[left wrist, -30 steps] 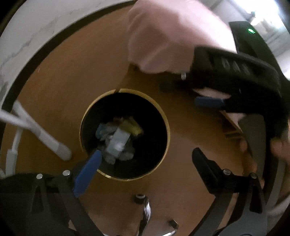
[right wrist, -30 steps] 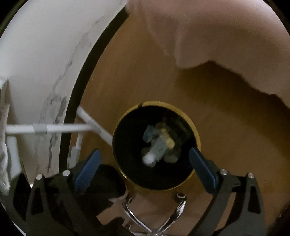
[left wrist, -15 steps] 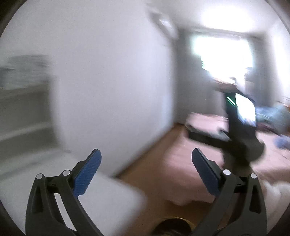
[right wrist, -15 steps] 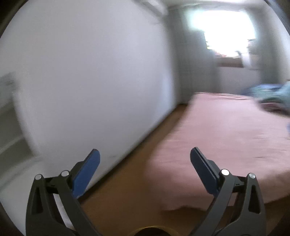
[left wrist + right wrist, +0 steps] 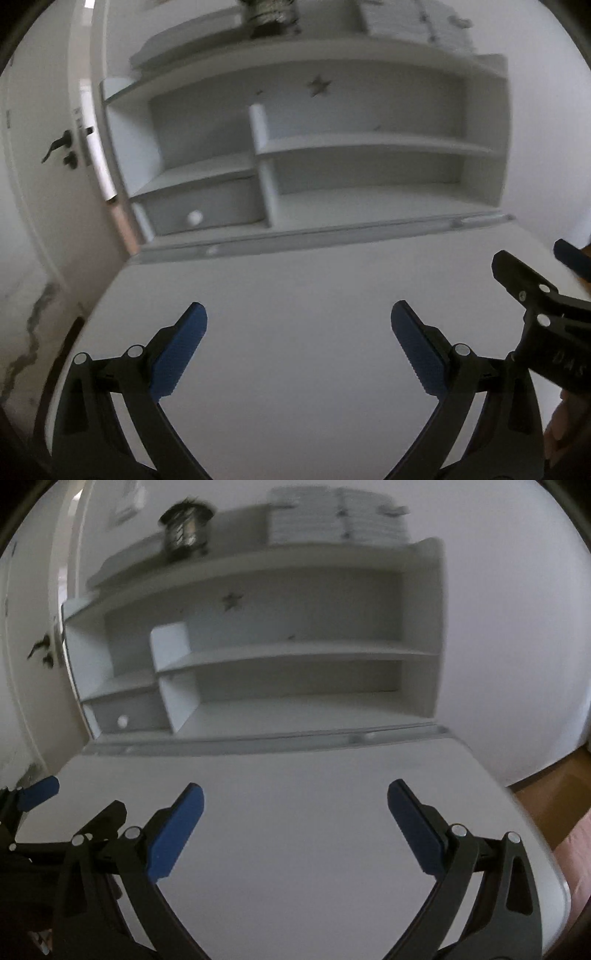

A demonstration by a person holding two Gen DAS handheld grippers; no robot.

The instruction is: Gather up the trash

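My left gripper point(image 5: 298, 325) hangs open over a bare white desk top point(image 5: 295, 295), nothing between its blue pads. My right gripper point(image 5: 294, 805) is open too, above the same desk top point(image 5: 295, 775), and holds nothing. In the left wrist view the right gripper point(image 5: 532, 273) shows at the right edge. In the right wrist view the left gripper point(image 5: 37, 794) shows at the left edge. No trash and no bin appear in either view.
A white shelf unit point(image 5: 306, 147) stands at the back of the desk, with a small drawer point(image 5: 207, 216) at its lower left. A dark basket point(image 5: 186, 528) and stacked white items point(image 5: 336, 517) sit on top. A door point(image 5: 44, 147) is at left, wooden floor point(image 5: 554, 794) at right.
Both grippers swung up from the black, gold-rimmed bin on the floor, past the room and bed, and now face the white desk and shelves. Both stayed open.
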